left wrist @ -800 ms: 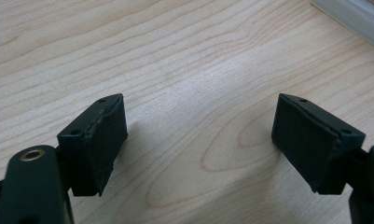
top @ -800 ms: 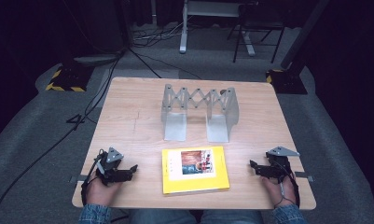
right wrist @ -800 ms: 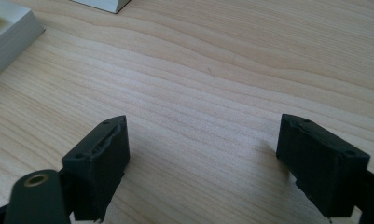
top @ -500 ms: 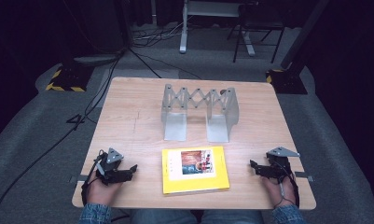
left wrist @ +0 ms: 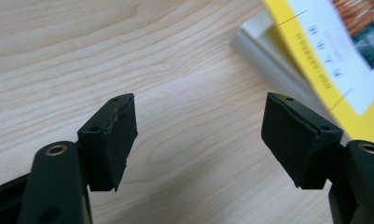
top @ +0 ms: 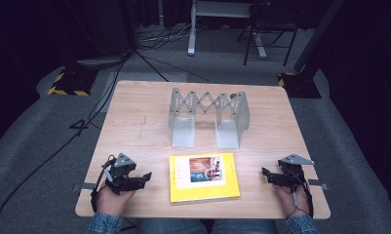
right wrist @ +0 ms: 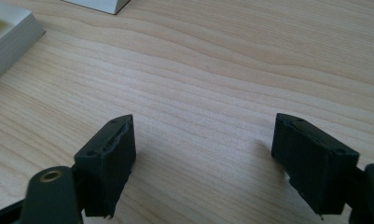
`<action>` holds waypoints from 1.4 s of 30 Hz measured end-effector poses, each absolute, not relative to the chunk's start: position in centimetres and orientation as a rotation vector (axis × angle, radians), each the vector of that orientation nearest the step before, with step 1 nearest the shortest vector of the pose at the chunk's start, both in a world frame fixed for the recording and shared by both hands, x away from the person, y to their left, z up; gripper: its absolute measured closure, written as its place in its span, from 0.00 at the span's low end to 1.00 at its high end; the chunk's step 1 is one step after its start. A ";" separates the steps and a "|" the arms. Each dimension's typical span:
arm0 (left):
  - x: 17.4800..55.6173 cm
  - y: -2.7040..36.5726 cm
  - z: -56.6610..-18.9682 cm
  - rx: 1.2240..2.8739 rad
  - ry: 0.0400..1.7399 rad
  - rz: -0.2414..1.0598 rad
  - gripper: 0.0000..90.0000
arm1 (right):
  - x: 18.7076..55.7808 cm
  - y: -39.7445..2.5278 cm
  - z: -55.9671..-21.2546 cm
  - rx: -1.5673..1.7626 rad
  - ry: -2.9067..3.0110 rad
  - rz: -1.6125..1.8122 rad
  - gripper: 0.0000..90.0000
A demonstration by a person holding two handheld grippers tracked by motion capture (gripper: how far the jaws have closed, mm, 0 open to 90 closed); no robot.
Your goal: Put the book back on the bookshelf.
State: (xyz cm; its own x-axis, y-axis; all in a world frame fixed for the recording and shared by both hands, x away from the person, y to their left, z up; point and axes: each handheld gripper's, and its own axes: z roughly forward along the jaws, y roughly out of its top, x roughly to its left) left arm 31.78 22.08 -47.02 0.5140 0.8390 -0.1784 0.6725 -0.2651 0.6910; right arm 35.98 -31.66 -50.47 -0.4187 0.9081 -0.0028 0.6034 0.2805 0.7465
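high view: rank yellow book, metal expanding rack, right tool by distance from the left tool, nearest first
From the left tool:
1. Yellow book, just to its right, at the table's near edge.
2. Metal expanding rack, farther back, mid-table.
3. Right tool, beyond the book, at the near right edge.

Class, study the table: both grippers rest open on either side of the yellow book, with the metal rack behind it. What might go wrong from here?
1. The yellow book lies flat on the table, so the jaws of the left gripper may struggle to get under its edge and just push it.
2. Pushed forward, the book could slide into the metal rack.
3. Gripped by the right gripper alone, it might sag or fan open.
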 end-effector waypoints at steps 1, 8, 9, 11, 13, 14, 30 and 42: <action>31.7 21.8 -46.7 2.023 1.219 0.291 0.30 | 36.0 -31.7 -50.5 1.358 2.125 0.950 0.24; 31.8 19.8 -46.2 1.987 1.208 0.215 0.27 | 36.0 -31.7 -50.5 1.355 2.124 0.949 0.24; 31.8 19.5 -46.3 1.979 1.209 0.199 0.27 | 36.0 -31.7 -50.5 1.355 2.123 0.949 0.24; 32.1 18.9 -46.3 1.979 1.199 0.168 0.27 | 36.0 -31.7 -50.5 1.355 2.123 0.949 0.25; 32.3 18.3 -46.3 1.987 1.194 0.169 0.27 | 36.0 -31.6 -50.5 1.354 2.123 0.948 0.25; 32.5 17.7 -46.5 1.991 1.195 0.171 0.27 | 36.0 -31.6 -50.5 1.354 2.123 0.948 0.25; 34.9 15.3 -48.7 2.108 1.266 0.090 0.18 | 35.3 -31.6 -49.9 1.306 2.207 0.938 0.35; 35.4 15.1 -48.9 2.118 1.238 0.115 0.18 | 33.3 -28.7 -48.0 1.276 2.262 0.986 0.35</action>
